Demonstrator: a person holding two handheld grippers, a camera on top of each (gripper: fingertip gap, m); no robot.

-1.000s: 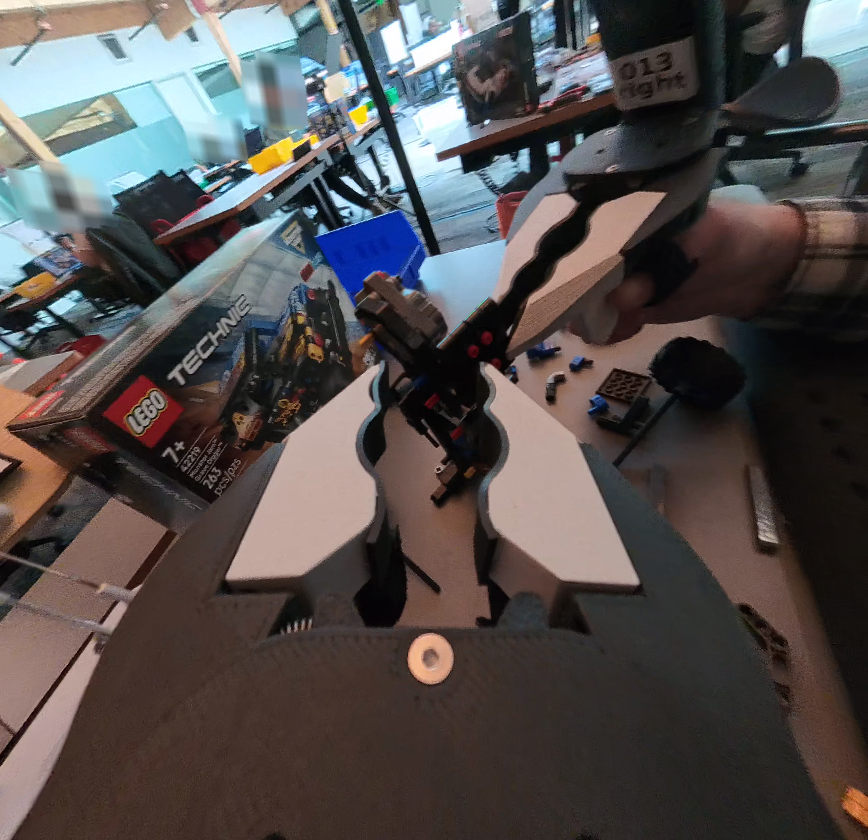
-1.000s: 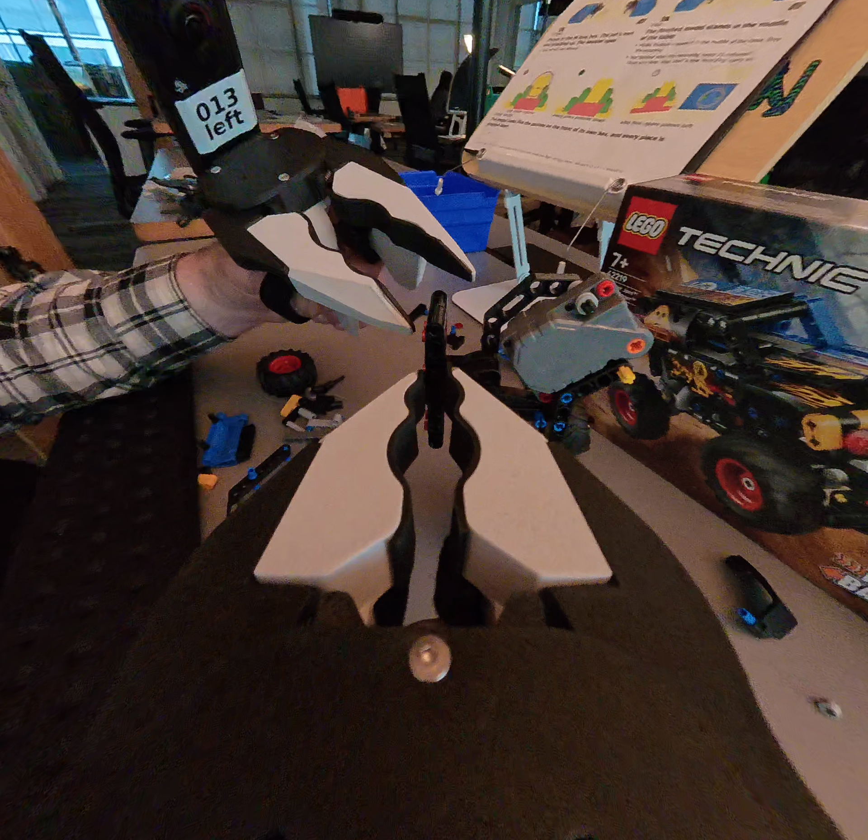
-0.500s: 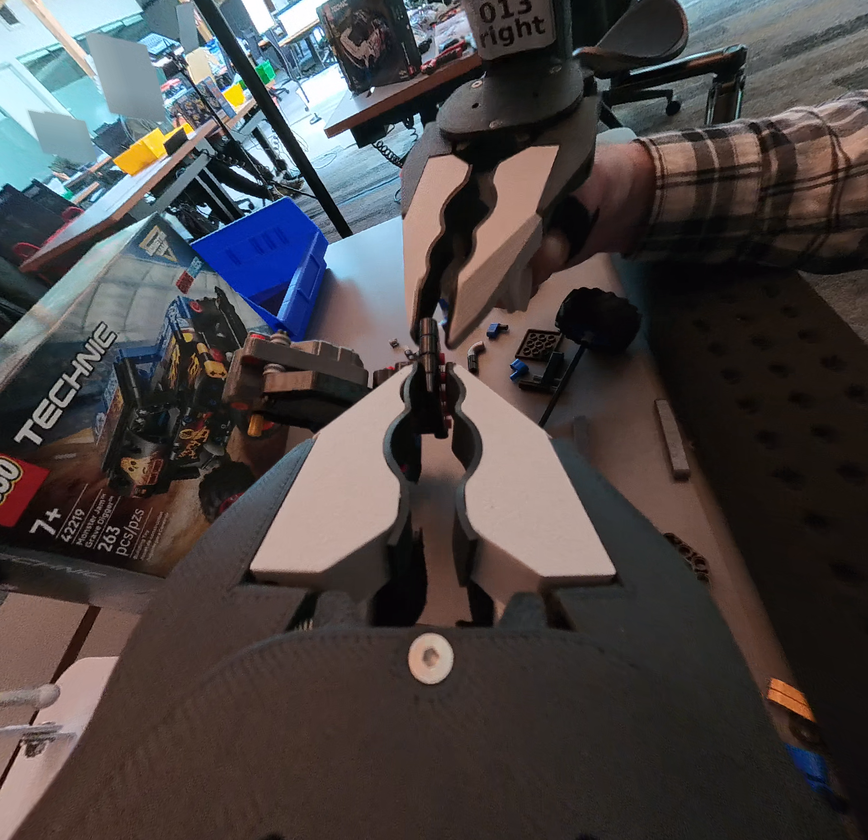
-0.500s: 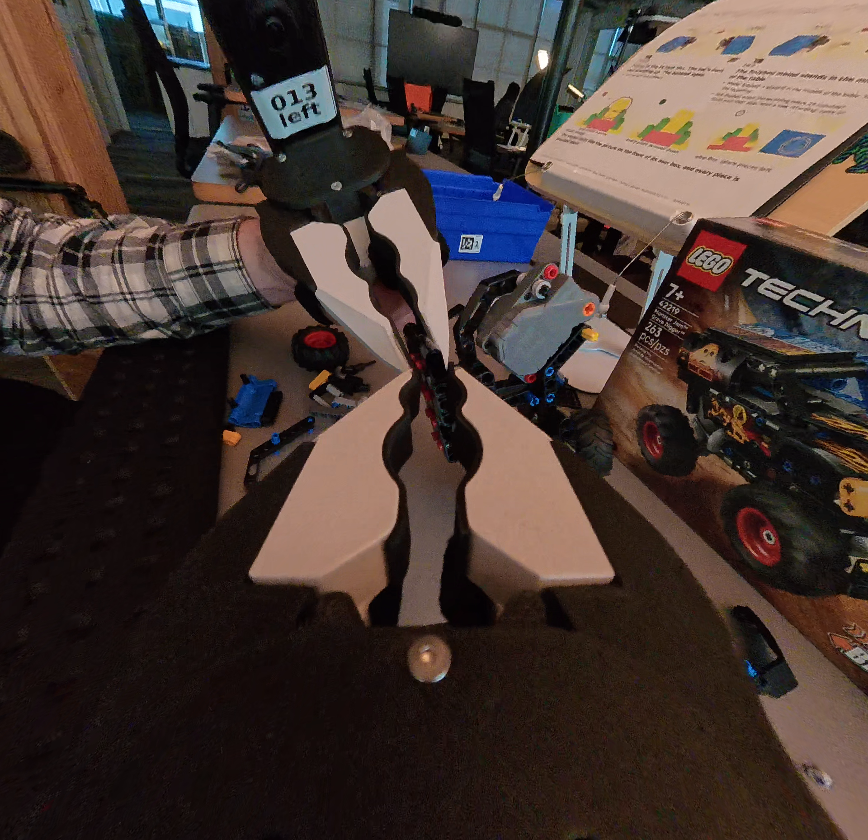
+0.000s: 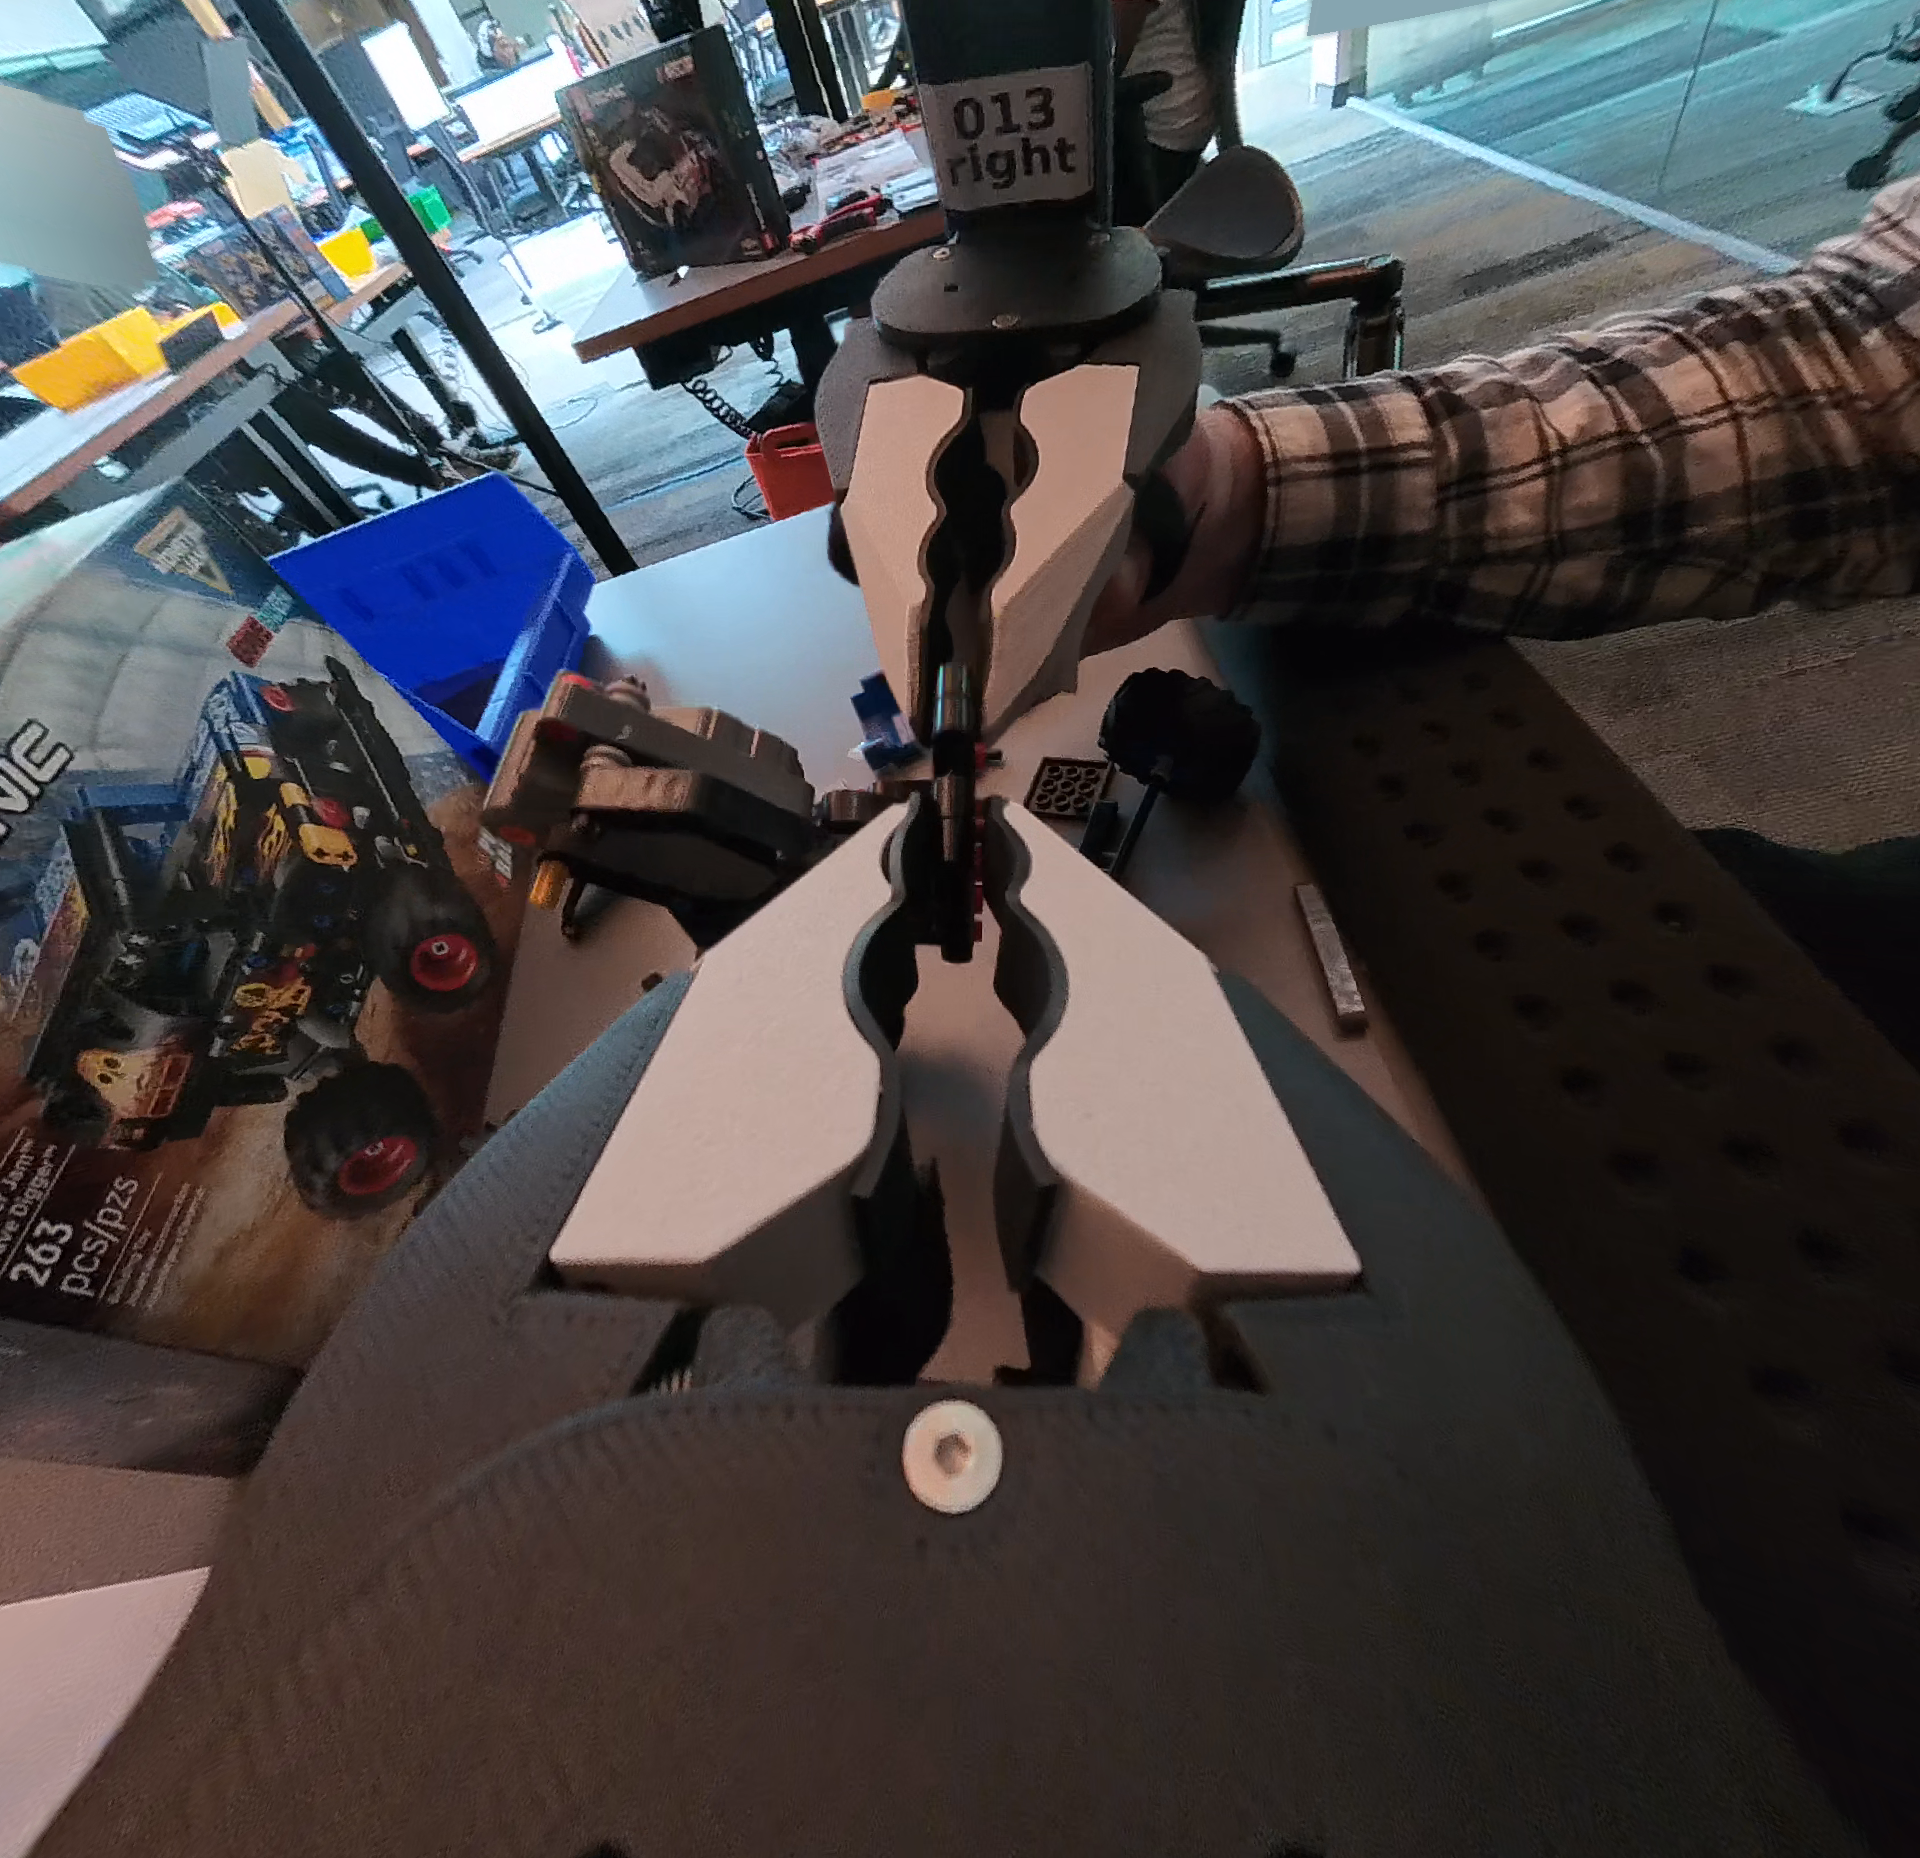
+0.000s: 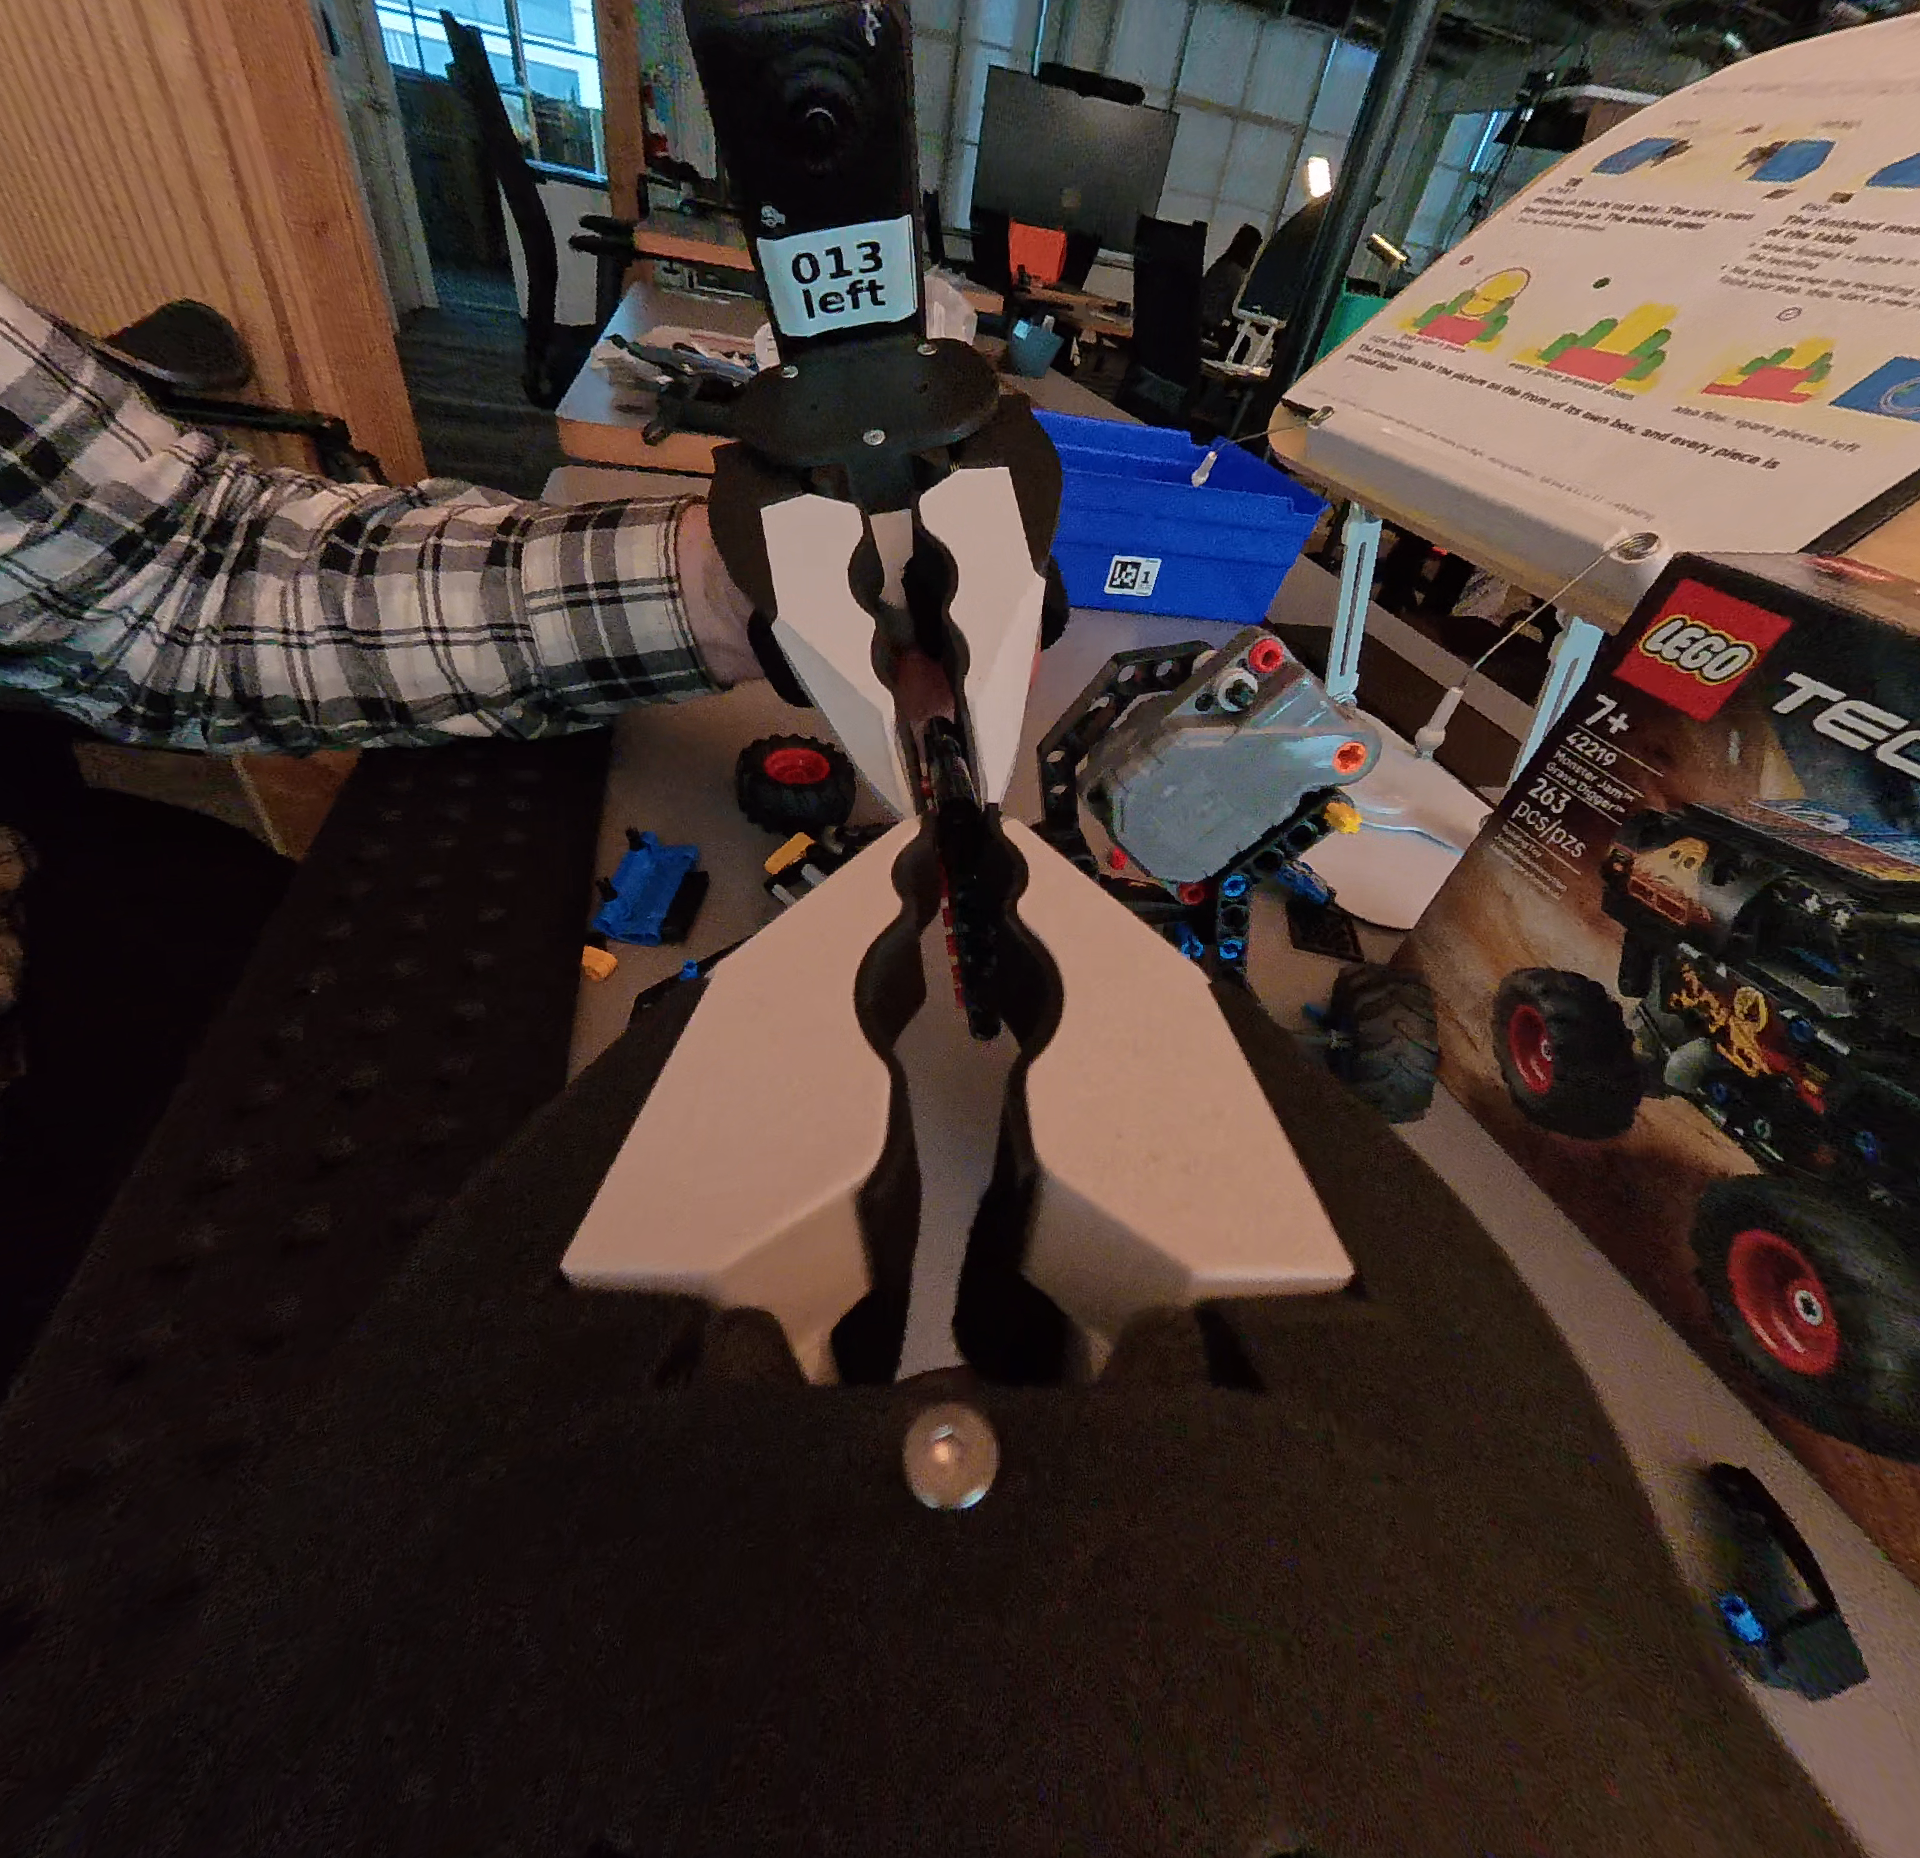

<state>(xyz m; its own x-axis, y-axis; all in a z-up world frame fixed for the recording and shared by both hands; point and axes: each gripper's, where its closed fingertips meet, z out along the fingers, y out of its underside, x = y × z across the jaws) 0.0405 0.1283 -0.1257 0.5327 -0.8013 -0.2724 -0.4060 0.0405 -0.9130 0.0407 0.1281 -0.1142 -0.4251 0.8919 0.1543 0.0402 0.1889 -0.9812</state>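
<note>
Workshop table (image 5: pixel 727 603) strewn with toy bricks: left tongs (image 5: pixel 951 821) and right tongs (image 6: pixel 961 852) meet tip to tip, both pinching one black beam (image 6: pixel 961 904), beside a grey half-built model (image 6: pixel 1216 769).

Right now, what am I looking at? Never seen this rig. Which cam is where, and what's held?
There is no robot here. A person carries two sets of tongs, and each has a camera looking forward along its fingers. The left wrist view shows the left tongs up close, with the right tongs facing them. The right wrist view shows the same thing from the other side. Both are shut on one black beam with red pins, one at each end, above the table. On the table are a half-built grey model, a toy box, a blue bin, a wheel and loose parts.
</note>
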